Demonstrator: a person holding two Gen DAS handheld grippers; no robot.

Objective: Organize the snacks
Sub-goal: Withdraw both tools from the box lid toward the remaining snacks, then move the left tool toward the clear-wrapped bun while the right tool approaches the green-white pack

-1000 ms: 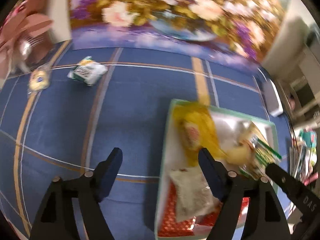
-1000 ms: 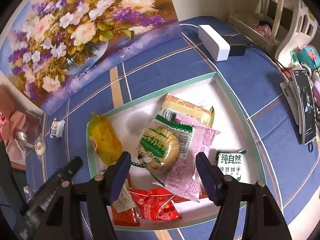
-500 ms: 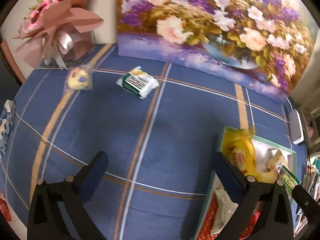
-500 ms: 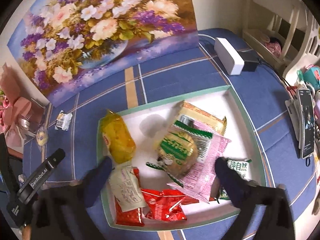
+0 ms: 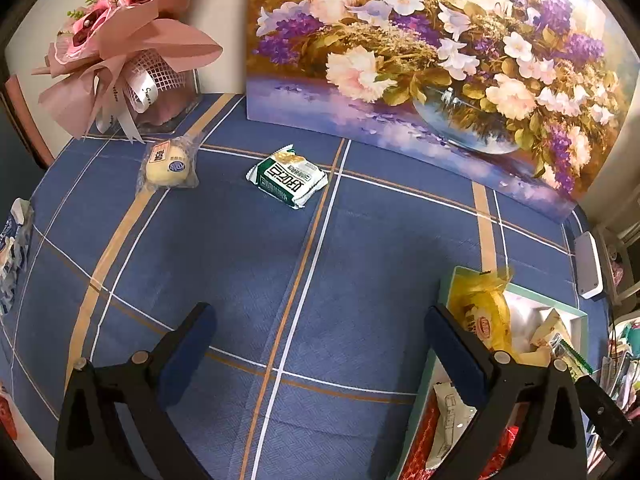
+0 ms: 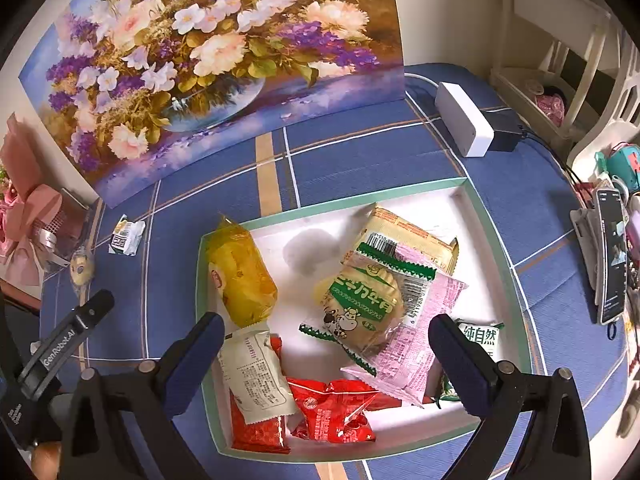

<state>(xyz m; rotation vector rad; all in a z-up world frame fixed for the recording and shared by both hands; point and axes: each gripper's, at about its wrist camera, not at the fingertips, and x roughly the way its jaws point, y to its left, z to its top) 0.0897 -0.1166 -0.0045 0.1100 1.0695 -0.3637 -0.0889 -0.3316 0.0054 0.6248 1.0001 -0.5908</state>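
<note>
Currently both tools are released – jaws spread wide, nothing between the pads. Left gripper (image 5: 318, 330) hangs over bare blue plaid tablecloth (image 5: 240, 264); right gripper (image 6: 324, 342) hangs over the snack tray (image 6: 496, 240).

Tray is white inside with a green rim and sits on the cloth in front of the flower painting (image 6: 208, 52). In it: yellow wrapped snack (image 6: 240, 276) along the left wall, green cow-print packet (image 6: 360, 304) mid-tray lying on a pink wrapper (image 6: 420, 344), beige packet (image 6: 412, 236) behind those, white sachet (image 6: 256, 376) over red packets (image 6: 332, 408) at the near edge, and a small green-and-white carton (image 6: 482, 338) partly hidden behind the right finger.

Outside the tray – green-and-white biscuit pack (image 5: 288, 178) lies flat near the painting's base, well apart from the tray. Clear-wrapped yellow bun (image 5: 168, 164) is to its left, just in front of the pink bouquet (image 5: 120, 56). Another blue-white packet (image 5: 12, 248) sits at the cloth's left edge, cut off by the frame.

White box (image 6: 464, 124) lies past the tray's far right corner.
</note>
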